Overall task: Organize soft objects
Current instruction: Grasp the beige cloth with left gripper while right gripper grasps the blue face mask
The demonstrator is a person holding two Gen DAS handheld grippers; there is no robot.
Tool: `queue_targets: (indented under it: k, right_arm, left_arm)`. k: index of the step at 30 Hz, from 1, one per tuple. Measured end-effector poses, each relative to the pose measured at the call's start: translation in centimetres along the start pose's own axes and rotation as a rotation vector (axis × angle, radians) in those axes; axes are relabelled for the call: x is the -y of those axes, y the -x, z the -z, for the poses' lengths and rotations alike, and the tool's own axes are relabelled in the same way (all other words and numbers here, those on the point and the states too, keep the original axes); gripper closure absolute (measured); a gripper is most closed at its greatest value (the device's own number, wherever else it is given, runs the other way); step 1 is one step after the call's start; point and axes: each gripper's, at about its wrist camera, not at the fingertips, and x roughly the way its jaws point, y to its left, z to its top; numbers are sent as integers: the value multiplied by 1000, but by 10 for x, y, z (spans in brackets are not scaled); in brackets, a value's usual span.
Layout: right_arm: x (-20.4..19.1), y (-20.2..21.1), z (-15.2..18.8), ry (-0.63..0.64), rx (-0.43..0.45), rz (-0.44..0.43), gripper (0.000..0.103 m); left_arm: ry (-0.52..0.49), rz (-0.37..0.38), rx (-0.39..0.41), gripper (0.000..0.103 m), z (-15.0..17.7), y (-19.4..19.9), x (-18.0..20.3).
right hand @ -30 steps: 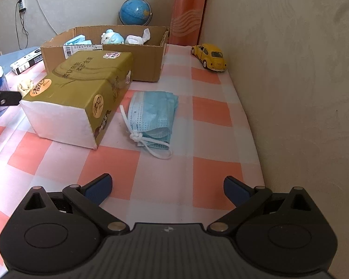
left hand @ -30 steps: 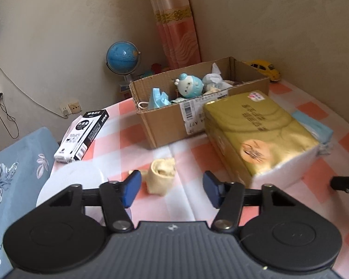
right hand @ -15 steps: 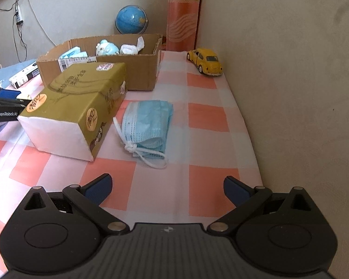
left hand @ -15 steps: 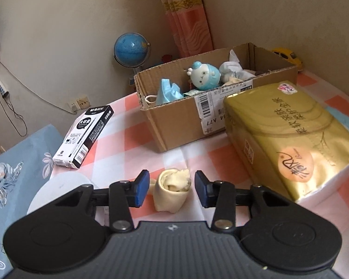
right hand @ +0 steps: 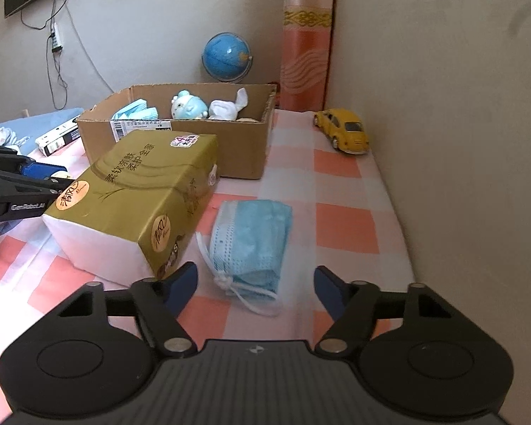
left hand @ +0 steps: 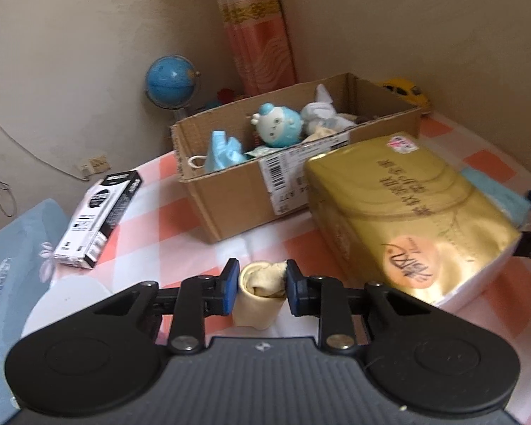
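Over the last second the left gripper (left hand: pixel 259 288) has advanced on the rolled cream cloth (left hand: pixel 261 295) and its jaws have narrowed until both pads touch the roll; the grip looks made, though the cloth remains low by the desk (left hand: pixel 166 212), lift not confirmed. Judged next: carry to the cardboard box (left hand: pixel 230 205), already holding a blue plush (left hand: pixel 278 128) and masks. The right gripper (right hand: pixel 255 285) has moved nearer the folded blue face mask (right hand: pixel 253 239), jaws wide and empty. Only the right view shows that mask plainly; the gold tissue pack (right hand: pixel 134 194) hides the cloth there.
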Motion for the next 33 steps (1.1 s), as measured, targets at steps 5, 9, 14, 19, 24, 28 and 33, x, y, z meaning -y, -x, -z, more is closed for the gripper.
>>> queue_targets:
  k: [5,9,14,19,24,28,33]
  right_arm:
    - [0,-4,0,-18,-7,33,66]
    - [1,0,0,-19,-10,26,62]
    - [0,-1,-3,-17,-7,23,51]
    - [0,-6,-6,-14,0,30,47]
    - [-2,-14,-8,-10,-13,38,53]
    - [-3,-10,-8,-6,-4,52,58]
    - [-2,0,-8,-19,12,51,58]
  left_arm:
    - [-5,54,9,75,-1,8,-1]
    - [-30,25,15,70,1,9,3]
    - [-16,11,-12,70,3,5,2]
    - [-22,5,-29,70,6,5,2]
    - [-26,3,-33,70,8,4,4]
    - [-23,5,-37,70,8,4,3]
    - [-39,11,-49,70,9,5,4]
